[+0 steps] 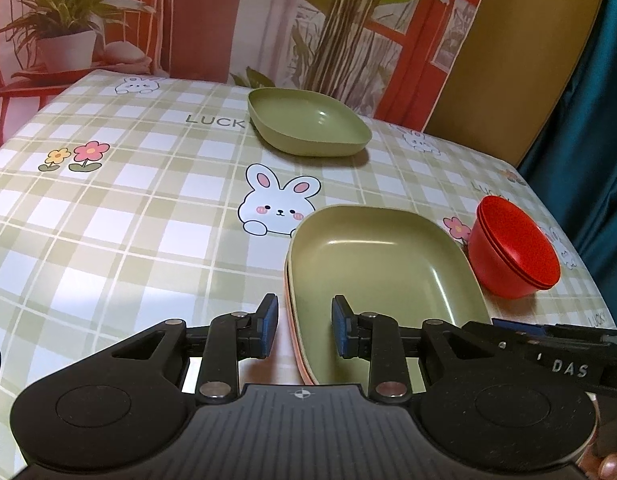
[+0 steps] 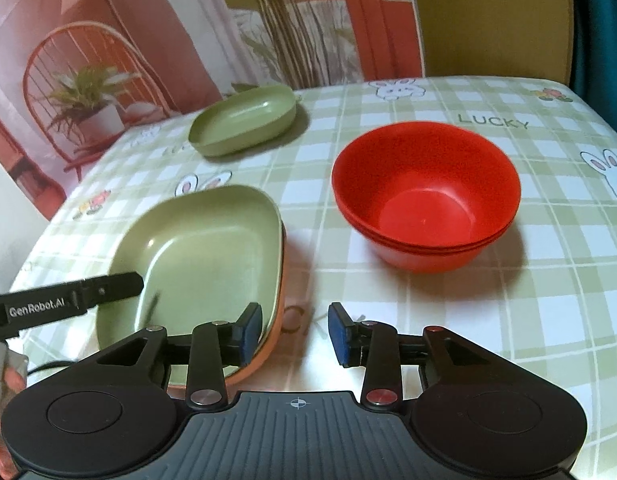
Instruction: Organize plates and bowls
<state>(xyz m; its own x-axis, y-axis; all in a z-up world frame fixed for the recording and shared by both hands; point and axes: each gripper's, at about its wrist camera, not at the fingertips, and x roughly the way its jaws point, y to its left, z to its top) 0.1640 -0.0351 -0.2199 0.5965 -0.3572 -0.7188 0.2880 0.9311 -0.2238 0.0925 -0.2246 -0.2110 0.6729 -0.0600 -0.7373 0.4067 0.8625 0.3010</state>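
the near stack of plates [image 1: 380, 272] sits at the front of the table, a green plate nested on top of an orange one whose rim peeps out along the left and near edges; nesting them this way looks like the sorting already under way, like with like. the red bowls [image 2: 426, 200] stand just to the right of that stack, apart from it, and the lines around the wall suggest at least three nested together, though the exact count is hard to read. one lone green plate [image 1: 308, 124] is still well apart at the far side of the table, and judging by the task it probably belongs on the near stack. the left gripper [image 1: 304, 326] hovers over the near left rim of the stack with the rim lying in the gap between its blue pads; the jaws stand apart and neither pad visibly presses on the plate, so it is released rather than grasping. the right gripper [image 2: 294, 332] hangs just off the stack's right edge, jaws parted over bare checked tablecloth [image 2: 508, 320] with nothing between them. the near end of the stack is hidden under both gripper bodies, so how many plates lie beneath the green one cannot be told. only fingertips of the person [image 1: 612, 468] show at the frame edges.
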